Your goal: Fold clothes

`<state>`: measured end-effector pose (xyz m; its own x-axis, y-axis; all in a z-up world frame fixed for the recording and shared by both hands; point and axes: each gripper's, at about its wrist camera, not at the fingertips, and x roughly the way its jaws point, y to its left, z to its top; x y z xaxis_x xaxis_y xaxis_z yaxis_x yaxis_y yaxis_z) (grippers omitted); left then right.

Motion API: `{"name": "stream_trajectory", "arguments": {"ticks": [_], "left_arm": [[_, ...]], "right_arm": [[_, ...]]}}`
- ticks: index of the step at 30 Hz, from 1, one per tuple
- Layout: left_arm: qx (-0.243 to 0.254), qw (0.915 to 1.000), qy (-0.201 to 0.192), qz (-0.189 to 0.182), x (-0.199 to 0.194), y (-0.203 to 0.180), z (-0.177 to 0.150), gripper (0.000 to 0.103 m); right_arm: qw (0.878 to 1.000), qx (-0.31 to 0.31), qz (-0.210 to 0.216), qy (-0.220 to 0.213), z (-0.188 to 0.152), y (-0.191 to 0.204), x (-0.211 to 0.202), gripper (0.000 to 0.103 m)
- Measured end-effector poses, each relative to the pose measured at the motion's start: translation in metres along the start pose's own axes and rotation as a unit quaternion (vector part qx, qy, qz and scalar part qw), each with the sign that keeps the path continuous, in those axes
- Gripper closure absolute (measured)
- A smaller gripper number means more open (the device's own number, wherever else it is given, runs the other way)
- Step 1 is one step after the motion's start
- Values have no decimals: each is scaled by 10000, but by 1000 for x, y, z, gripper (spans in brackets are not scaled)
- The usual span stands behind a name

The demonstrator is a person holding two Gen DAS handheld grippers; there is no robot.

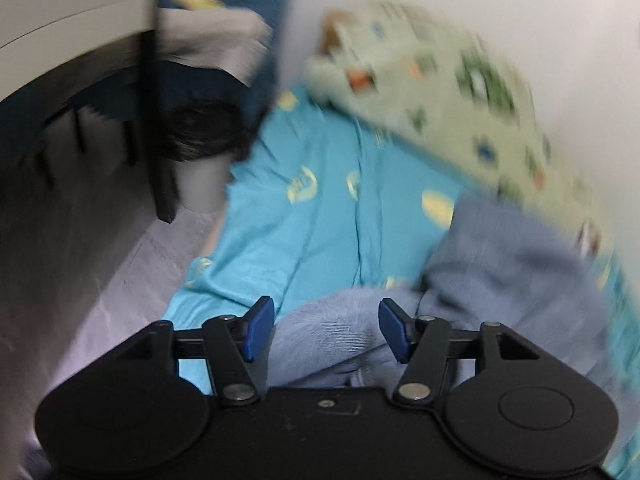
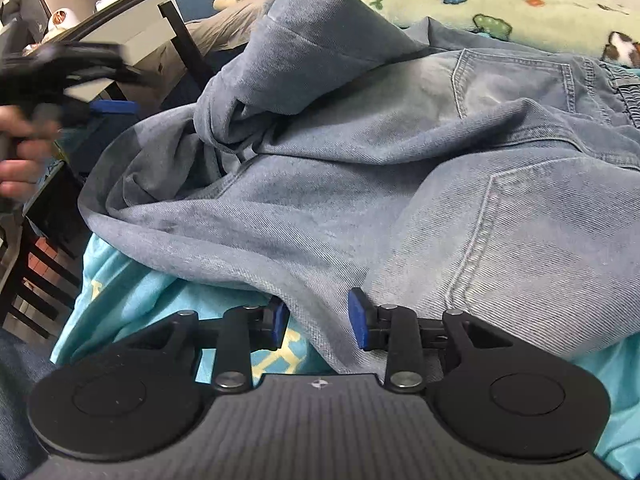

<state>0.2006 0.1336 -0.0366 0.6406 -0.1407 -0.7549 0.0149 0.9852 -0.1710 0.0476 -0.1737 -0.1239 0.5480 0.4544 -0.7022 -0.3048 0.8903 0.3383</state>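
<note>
My left claw (image 1: 326,330) stands spread over the jeans (image 2: 360,184), gripping nothing, angled down at the bed sheet (image 1: 312,216) they lie on. Denim is heavy, limp and bunches, so I'd grip seams or hems. My right claw (image 2: 318,320) pinches the jeans' near edge, tilted downward.

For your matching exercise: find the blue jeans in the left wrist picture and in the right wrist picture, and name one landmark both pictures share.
Left wrist view: the blue jeans lie blurred at lower right, reaching between the left gripper jaws.
Right wrist view: the jeans fill the middle, a hem edge between the right gripper jaws.
Shared landmark: the turquoise sheet under the jeans.
</note>
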Motion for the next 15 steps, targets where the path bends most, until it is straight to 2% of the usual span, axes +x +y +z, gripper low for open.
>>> {"name": "stream_trajectory", "arguments": {"ticks": [3,5,7,9,12,15], "left_arm": [[581,9970,419,-294,37,-12,5,49],[1005,9917,696,-408,59,-20,5,49],[1085,9895,849,-430,73,-20,5,59],[1042,9890,958,-419,84,-18,5,90],[890,9931,636,-428,72,-15,5,96],[467,9975,209,-488,37,-11,6,98]], "right_arm": [[10000,41,49,53,-1,-3,4,67],[9999,79,86,98,-1,-4,7,67],[9998,93,112,139,0,-4,11,66],[9997,82,128,176,1,-4,15,66],[9998,27,125,181,1,-3,19,66],[9998,24,123,163,1,-3,19,67]]}}
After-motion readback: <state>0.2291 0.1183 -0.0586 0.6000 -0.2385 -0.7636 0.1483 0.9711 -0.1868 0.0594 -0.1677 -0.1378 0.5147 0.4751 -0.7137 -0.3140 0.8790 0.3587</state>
